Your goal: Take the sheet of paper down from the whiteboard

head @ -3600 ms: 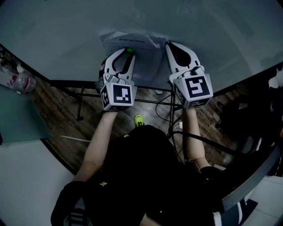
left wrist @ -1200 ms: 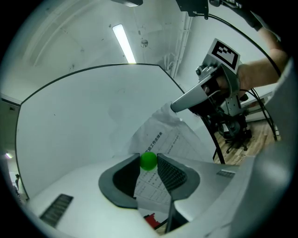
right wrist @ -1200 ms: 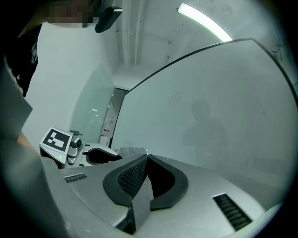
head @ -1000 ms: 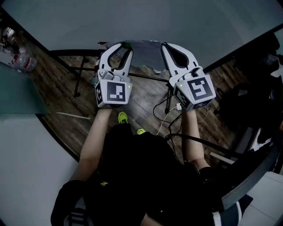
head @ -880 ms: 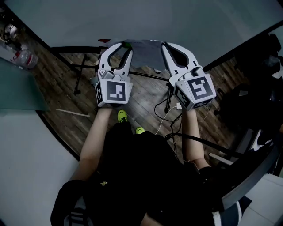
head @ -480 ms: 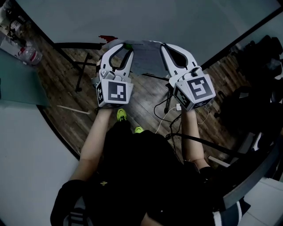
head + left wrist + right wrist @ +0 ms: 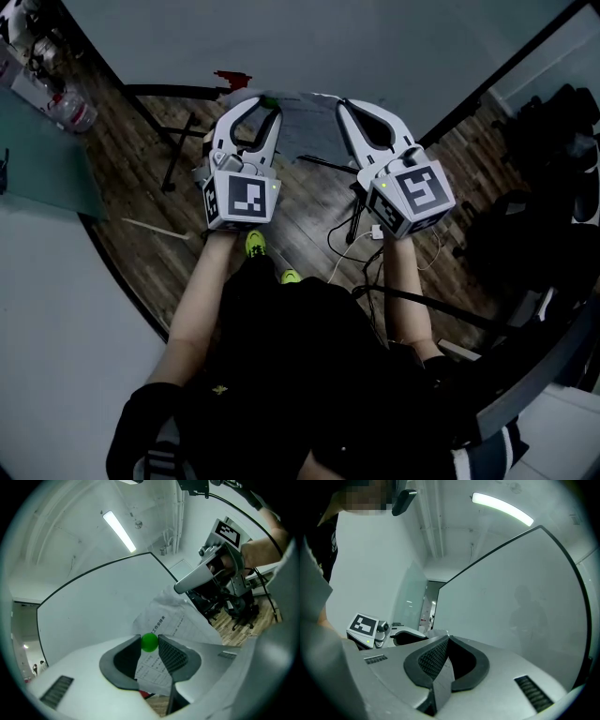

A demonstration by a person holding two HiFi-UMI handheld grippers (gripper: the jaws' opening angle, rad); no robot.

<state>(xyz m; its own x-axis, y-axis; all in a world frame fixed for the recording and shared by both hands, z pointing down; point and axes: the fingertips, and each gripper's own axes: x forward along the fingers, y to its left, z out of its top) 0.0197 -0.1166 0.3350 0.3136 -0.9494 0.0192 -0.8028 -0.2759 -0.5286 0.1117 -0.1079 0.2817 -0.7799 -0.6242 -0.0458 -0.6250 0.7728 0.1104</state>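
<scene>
The printed sheet of paper [image 7: 306,120] hangs free of the whiteboard [image 7: 328,42], stretched between my two grippers. My left gripper [image 7: 266,101] is shut on a small green magnet ball [image 7: 149,642], and the sheet [image 7: 176,620] passes between its jaws behind the ball. My right gripper [image 7: 341,103] is shut on the sheet's other edge; a sliver of paper [image 7: 441,677] shows between its closed pads. Both grippers point level at the board [image 7: 511,597], a short way off it.
The whiteboard's stand legs [image 7: 178,141] and cables [image 7: 349,234] are on the wooden floor below the grippers. A small red thing [image 7: 231,80] sits at the board's lower edge. Bottles [image 7: 67,108] stand at upper left beside a green surface [image 7: 37,159]. Dark furniture [image 7: 553,206] is at the right.
Earlier the sheet lay flat on the board under the magnet. Over the last second both grippers have drawn back from the board together, carrying the sheet and magnet; neither grip has changed.
</scene>
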